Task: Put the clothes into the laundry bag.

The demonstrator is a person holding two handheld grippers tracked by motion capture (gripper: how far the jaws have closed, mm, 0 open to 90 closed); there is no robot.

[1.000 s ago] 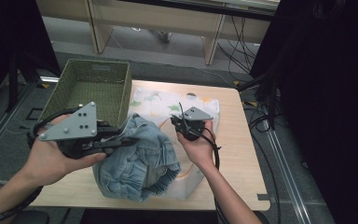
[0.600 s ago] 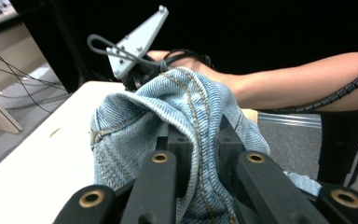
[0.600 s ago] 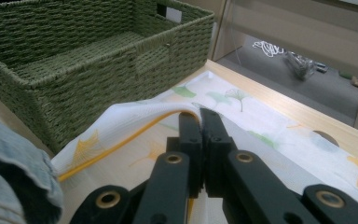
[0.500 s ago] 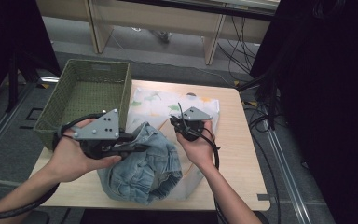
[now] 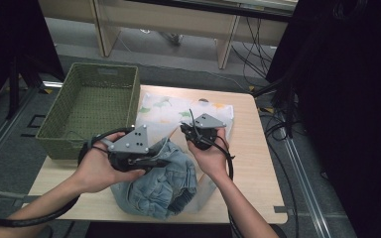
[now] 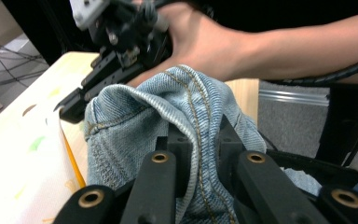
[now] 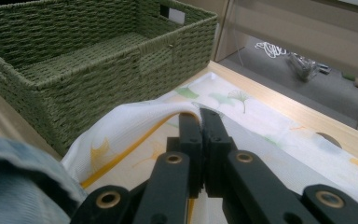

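Left tool (image 5: 159, 161) clamped on a seam fold of the denim garment (image 5: 154, 186), which sits bunched at the desk's (image 5: 258, 168) near edge on the white leaf-print cloth (image 5: 168, 111). Right tool (image 5: 184, 128) pinched shut on a raised edge of that cloth, just beside the denim. Green woven basket (image 5: 92, 106) stands at the desk's left side.

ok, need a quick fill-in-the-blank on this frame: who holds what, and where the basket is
1. The left gripper is shut on the ____ garment.
2. The right gripper pinches the edge of the white ____-print cloth.
3. The green woven basket stands at the table's ____ side in the high view.
4. Nothing lies inside the ____.

Missing words: denim; leaf; left; basket
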